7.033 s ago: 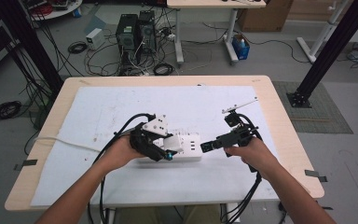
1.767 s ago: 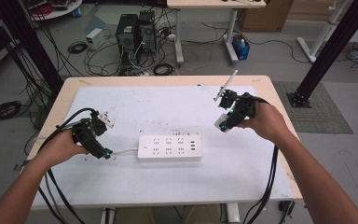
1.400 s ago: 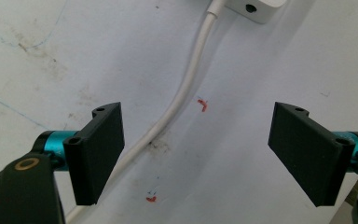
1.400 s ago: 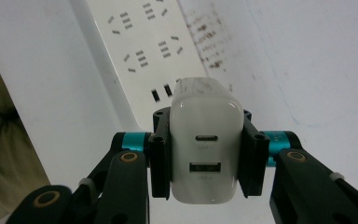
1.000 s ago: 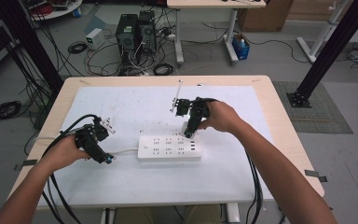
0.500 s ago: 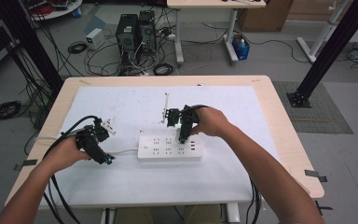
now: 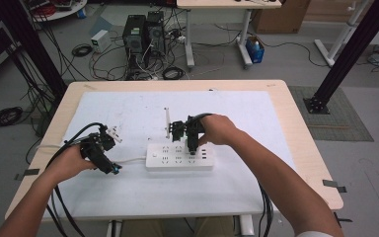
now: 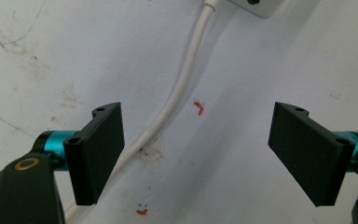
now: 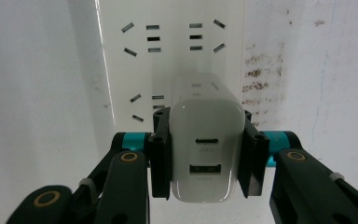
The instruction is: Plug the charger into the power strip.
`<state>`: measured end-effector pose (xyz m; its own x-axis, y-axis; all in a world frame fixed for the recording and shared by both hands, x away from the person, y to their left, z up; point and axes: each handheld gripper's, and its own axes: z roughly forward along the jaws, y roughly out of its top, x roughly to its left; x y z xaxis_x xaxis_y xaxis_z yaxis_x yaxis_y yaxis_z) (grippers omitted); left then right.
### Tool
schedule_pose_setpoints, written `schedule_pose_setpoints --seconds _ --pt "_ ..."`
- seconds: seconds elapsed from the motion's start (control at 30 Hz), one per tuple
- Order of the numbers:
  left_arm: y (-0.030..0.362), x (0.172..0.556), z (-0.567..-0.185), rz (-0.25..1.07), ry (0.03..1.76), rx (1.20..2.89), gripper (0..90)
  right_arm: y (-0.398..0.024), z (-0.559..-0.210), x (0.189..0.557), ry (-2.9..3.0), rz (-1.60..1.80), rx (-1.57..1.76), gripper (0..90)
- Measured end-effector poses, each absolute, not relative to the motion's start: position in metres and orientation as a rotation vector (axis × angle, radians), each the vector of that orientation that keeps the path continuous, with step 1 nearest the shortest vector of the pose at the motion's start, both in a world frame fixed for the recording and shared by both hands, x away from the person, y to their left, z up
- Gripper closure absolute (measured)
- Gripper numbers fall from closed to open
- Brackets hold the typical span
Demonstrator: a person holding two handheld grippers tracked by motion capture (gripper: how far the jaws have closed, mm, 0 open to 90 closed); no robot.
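Plugging work is close to its end, by the look of it: the white USB charger (image 9: 206, 140) is clamped between the jaws of the right gripper (image 7: 191, 146) and hangs directly over the white power strip (image 7: 177, 157), toward that strip's right half, with its prongs pointing down at the sockets. Whether the prongs have entered the slots cannot be told; I judge that the last push down and the release remain. The left gripper (image 7: 109, 167) rests to the left of the power strip, jaws standing wide apart with nothing between them, poised over the strip's white cord (image 8: 177, 91) without touching it. It may be meant to steady the strip, though it is not doing so now.

From the high view comes the layout: both hands, the strip lying lengthwise near the middle of the white mat (image 7: 237, 192), and the cord running off its left end. That view hides the charger behind the hand. The right gripper view makes up for this, showing the charger's two ports, the pads pressed on its sides, and socket slots beyond it. The left gripper view adds small red marks (image 8: 199, 108) beside the cord.
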<state>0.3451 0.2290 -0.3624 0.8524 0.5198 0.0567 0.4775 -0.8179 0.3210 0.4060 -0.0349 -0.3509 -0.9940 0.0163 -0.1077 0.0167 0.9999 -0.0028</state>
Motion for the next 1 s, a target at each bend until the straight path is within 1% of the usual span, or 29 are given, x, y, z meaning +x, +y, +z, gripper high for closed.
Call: schedule_pose_setpoints --seconds 0.27,0.33,0.57,0.9,1.0 --pt "0.23 0.343 -0.365 0.207 0.761 2.721 18.5 -0.03 -0.353 0.409 3.042 -0.036 0.038 62.6" --pt "0.23 0.343 -0.365 0.209 0.756 2.718 18.5 -0.03 -0.36 0.408 3.04 -0.064 0.026 62.6" --pt "0.23 0.343 -0.366 0.205 0.762 2.707 18.5 -0.029 -0.36 0.412 3.062 -0.068 0.047 62.8" --pt "0.231 0.344 -0.368 0.204 0.754 2.713 18.5 -0.019 -0.364 0.411 3.053 -0.165 -0.04 62.9" --pt "0.232 0.345 -0.368 0.202 0.764 2.703 18.5 -0.018 -0.364 0.419 3.088 -0.176 -0.042 62.9"
